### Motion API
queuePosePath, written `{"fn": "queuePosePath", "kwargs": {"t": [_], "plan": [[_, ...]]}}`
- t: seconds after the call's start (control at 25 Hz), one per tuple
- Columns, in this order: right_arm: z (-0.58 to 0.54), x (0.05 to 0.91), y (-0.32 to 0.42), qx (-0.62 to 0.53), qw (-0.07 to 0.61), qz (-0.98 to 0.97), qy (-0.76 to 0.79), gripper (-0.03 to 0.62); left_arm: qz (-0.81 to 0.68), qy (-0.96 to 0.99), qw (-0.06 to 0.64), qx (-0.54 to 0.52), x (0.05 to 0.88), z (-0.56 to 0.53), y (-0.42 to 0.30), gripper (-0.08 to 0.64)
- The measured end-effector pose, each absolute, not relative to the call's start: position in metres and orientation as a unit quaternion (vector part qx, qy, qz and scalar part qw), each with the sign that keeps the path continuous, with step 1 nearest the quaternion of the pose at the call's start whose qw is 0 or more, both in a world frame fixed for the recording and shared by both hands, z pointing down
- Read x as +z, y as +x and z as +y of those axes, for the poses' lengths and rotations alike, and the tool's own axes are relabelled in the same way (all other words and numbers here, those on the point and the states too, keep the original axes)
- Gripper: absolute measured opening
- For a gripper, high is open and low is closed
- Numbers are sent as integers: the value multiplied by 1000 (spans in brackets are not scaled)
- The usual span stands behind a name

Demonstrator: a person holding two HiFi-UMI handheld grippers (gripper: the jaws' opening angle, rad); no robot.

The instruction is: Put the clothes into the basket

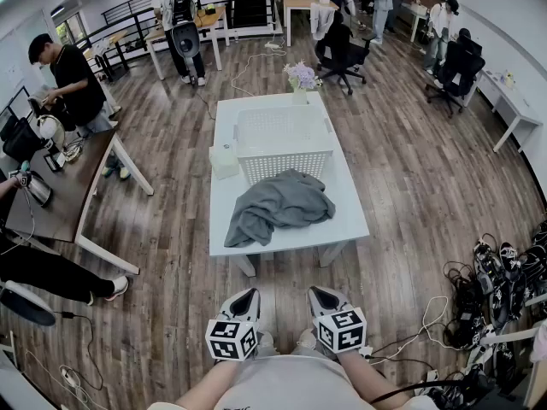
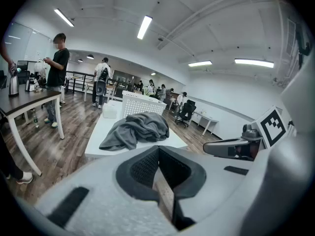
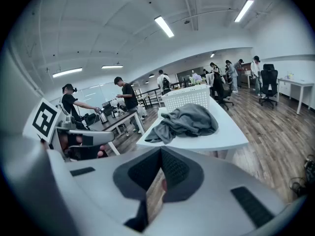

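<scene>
A crumpled grey garment (image 1: 279, 206) lies on the near half of a white table (image 1: 350, 216). Behind it stands a white perforated basket (image 1: 284, 142), with nothing visible inside. Both grippers hang low in front of the person, short of the table's near edge. My left gripper (image 1: 247, 295) is shut and holds nothing. My right gripper (image 1: 318, 292) is also shut and holds nothing. In the left gripper view the garment (image 2: 138, 130) and basket (image 2: 141, 103) lie ahead, beyond the closed jaws. In the right gripper view the garment (image 3: 188, 122) is in front of the basket (image 3: 188, 99).
A small white box (image 1: 224, 160) sits left of the basket, and a vase of flowers (image 1: 301, 79) stands at the table's far end. A dark desk (image 1: 64, 186) is on the left. Cables and devices (image 1: 496, 280) litter the floor at right. Several people and office chairs are further back.
</scene>
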State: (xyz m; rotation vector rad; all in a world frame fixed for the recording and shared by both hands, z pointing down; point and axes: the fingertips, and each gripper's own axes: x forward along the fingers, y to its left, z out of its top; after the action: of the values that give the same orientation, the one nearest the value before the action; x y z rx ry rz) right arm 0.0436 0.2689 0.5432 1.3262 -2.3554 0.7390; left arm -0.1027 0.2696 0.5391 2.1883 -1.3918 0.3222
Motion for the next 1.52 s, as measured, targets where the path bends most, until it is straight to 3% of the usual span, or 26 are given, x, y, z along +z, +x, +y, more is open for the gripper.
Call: {"fn": "queuePosePath", "kwargs": {"t": [1.0,1.52], "plan": [[271,544,50,277,142,-813,492,12,-504,813,264,122,543,269,-100,11],[266,535,13,262,144,-799,522,12,-472,833,259,130,544,261,-130,11]]}}
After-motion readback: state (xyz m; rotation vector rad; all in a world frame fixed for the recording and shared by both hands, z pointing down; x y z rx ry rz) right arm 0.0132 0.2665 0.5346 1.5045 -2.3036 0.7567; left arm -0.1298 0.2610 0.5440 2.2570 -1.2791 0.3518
